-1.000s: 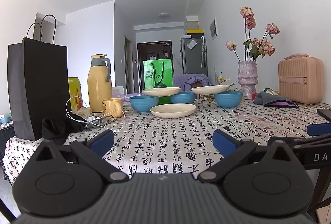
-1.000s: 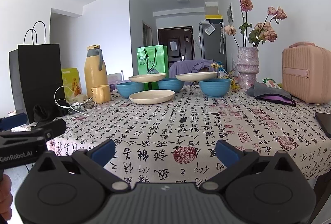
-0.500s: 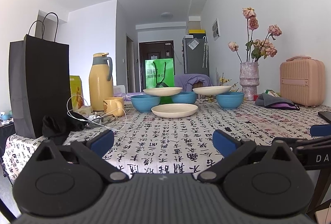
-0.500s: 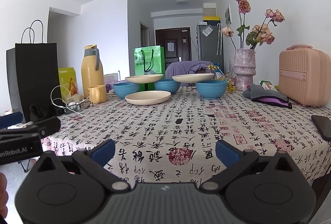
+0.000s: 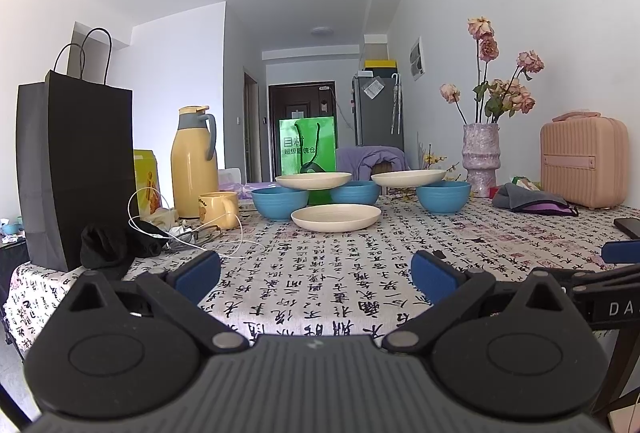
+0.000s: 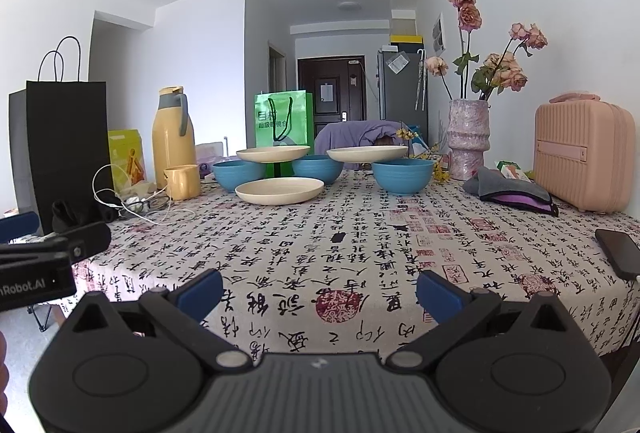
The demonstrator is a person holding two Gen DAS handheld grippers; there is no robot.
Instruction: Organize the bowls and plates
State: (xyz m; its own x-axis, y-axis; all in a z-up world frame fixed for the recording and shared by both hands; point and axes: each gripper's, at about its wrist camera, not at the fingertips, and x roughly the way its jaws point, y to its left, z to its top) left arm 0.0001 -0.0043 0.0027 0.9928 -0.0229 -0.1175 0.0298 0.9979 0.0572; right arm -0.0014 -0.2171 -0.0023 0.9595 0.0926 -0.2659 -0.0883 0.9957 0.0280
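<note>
At twelve o'clock across the tabletop [image 6: 360, 253], three cream plates [image 6: 279, 189] and three blue bowls [image 6: 402, 175] sit clustered, two plates perched on bowls. Both the left tool [image 5: 316, 271] and right tool [image 6: 319, 287] gape wide, empty, well short. The dishes look light, stiff and slick; pinch a rim.

You get bright, even daylight and sharp focus throughout; fisheye bends the walls and darkens the corners, with soft shadows.
</note>
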